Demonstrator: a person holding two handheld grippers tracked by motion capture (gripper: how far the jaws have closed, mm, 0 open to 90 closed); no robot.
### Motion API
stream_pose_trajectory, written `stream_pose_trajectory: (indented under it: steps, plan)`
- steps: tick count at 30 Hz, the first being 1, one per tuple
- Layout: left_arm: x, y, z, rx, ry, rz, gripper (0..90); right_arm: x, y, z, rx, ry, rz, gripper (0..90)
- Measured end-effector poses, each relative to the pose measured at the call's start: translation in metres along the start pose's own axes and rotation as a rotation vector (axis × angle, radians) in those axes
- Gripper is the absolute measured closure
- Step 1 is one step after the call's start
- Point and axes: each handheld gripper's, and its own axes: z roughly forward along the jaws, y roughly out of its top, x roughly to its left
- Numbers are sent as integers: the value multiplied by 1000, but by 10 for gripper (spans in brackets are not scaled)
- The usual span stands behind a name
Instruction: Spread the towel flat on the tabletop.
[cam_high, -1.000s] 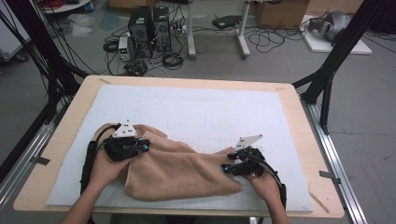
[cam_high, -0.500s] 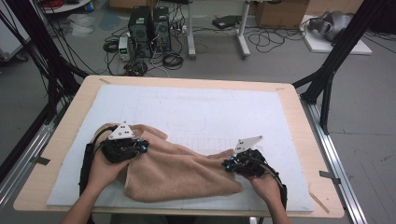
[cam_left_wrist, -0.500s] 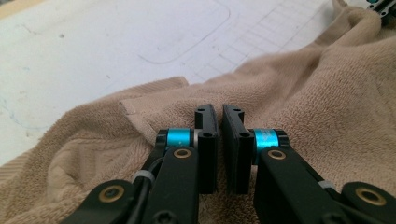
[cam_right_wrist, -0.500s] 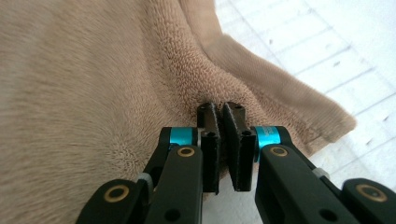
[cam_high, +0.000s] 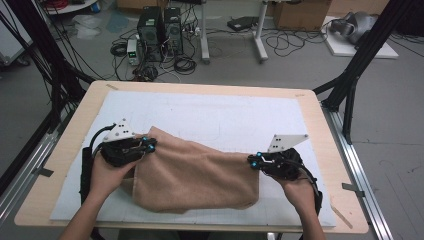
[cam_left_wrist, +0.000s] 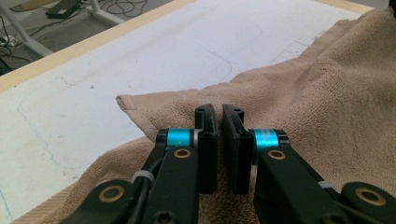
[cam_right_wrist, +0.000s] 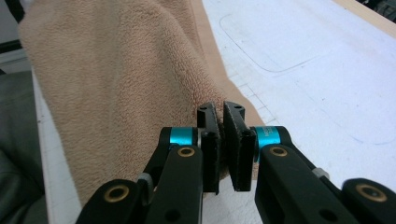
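The towel (cam_high: 195, 175) hung soft and floppy, its corners clamped between the closed left gripper (cam_high: 148, 144) and right gripper (cam_high: 254, 160).

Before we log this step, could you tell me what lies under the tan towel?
The white mat on the wooden table runs under the tan towel; anything else beneath the towel is covered from sight.

My towel (cam_high: 195, 175) is plain sandy beige terry, lying on a white mat (cam_high: 225, 117) faintly lined in blue over the pale wood worktop (cam_high: 320, 125), and both my left tool (cam_high: 145, 146) and right tool (cam_high: 254, 161) are black with turquoise rings
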Motion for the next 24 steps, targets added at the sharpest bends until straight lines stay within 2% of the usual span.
stream_pose_trajectory:
  steps: [6, 8, 10, 12, 14, 15, 16, 17, 18, 19, 20, 22, 24]
  plan:
    - [2, -5, 6, 34, -7, -6, 845, -3, -8, 11, 18, 41, 24, 854]
    - [8, -2, 8, 29, -23, -22, 845, -7, -9, 17, 22, 65, 39, 855]
    - [19, 8, 9, 7, -10, -38, 846, -16, -3, 20, 43, 58, 39, 859]
    - [36, 34, 12, -20, 39, -28, 847, -32, 16, 18, 24, 12, 33, 861]
    - [59, 74, 16, -83, 85, -37, 847, -55, 49, 10, -11, -72, 28, 861]
    - [70, 93, 17, -120, 126, -34, 841, -67, 67, 6, -31, -131, 39, 857]
    - [78, 107, 20, -147, 190, -29, 797, -79, 84, 2, -47, -173, 50, 839]
    - [85, 118, 22, -150, 220, -71, 667, -89, 98, -1, -57, -216, 55, 748]
    - [91, 123, 25, -156, 189, -132, 549, -97, 107, -2, -66, -245, 93, 623]
    - [94, 122, 26, -156, 155, -145, 547, -104, 111, -2, -85, -217, 137, 621]
    - [94, 119, 29, -137, 153, -133, 561, -107, 111, 0, -102, -184, 152, 617]
    - [88, 105, 35, -69, 157, -71, 557, -103, 108, 9, -58, -178, 120, 600]
    - [83, 86, 39, -37, 148, -59, 552, -95, 96, 22, -39, -146, 92, 597]
